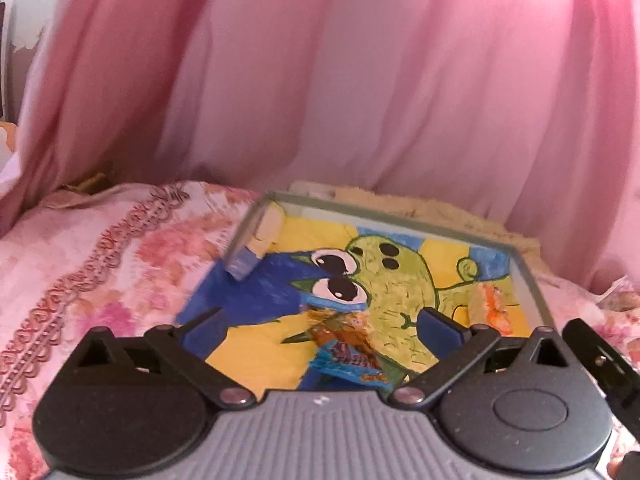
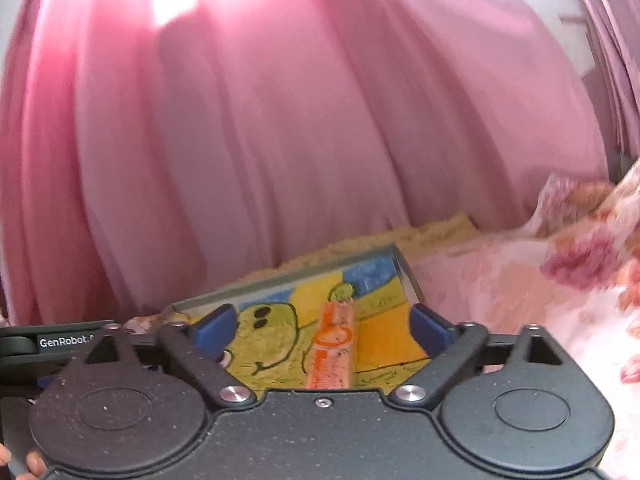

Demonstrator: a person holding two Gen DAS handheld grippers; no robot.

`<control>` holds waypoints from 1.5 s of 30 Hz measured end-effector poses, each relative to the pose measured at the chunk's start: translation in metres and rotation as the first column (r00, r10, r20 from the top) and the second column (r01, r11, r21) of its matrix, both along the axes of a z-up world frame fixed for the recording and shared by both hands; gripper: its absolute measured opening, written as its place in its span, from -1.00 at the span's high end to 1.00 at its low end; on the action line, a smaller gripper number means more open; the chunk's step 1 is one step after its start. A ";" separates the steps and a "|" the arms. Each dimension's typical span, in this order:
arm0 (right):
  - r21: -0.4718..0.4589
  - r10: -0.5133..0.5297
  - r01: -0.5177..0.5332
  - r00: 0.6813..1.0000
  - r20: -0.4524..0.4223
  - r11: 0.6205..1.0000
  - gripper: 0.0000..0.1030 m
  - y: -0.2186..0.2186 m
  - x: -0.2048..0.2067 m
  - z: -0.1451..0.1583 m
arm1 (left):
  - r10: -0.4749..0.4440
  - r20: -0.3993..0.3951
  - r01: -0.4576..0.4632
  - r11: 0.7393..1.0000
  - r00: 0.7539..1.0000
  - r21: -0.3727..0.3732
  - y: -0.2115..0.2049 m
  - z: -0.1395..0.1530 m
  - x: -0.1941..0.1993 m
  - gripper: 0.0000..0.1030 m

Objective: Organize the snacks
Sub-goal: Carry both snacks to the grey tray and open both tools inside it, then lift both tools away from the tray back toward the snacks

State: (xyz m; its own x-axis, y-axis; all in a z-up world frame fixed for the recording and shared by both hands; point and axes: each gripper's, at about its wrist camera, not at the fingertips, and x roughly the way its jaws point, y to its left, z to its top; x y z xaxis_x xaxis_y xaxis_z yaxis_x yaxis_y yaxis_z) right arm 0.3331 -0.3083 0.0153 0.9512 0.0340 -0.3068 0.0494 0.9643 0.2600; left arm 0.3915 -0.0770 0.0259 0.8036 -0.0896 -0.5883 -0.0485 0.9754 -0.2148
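A shallow grey-rimmed tray (image 1: pixel 532 280) with a painted green cartoon figure on yellow and blue lies on the bed. In the left wrist view a blue and orange snack packet (image 1: pixel 348 356) lies on the tray between the spread blue pads of my open left gripper (image 1: pixel 320 330). An orange snack stick (image 1: pixel 494 308) rests near the tray's right side. In the right wrist view that orange stick (image 2: pixel 332 352) lies lengthwise on the tray (image 2: pixel 408 276), between the wide-apart pads of my open right gripper (image 2: pixel 322 330). Neither gripper touches a snack.
Pink curtains (image 1: pixel 320 80) hang close behind the tray. A pink floral bedsheet (image 1: pixel 100 248) spreads left and right (image 2: pixel 520 280). A beige fuzzy cloth (image 1: pixel 440 208) lies behind the tray. The other gripper's black body (image 1: pixel 600 364) shows at the right edge.
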 end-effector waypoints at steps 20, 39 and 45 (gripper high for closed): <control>-0.112 0.068 -0.059 0.995 0.078 0.992 -0.99 0.032 -0.156 0.024 | -0.016 0.263 -0.015 0.993 0.965 0.115 0.053 0.026 -0.162 -0.99; -0.189 0.098 -0.117 0.989 -0.109 0.975 -0.99 0.080 -0.230 -0.004 | -0.092 0.150 0.060 0.978 0.984 0.202 0.086 -0.004 -0.246 -0.99; -0.230 0.122 -0.164 0.975 -0.186 0.959 -0.99 0.095 -0.234 -0.018 | -0.123 0.032 0.113 0.967 0.992 0.228 0.092 -0.022 -0.249 -0.99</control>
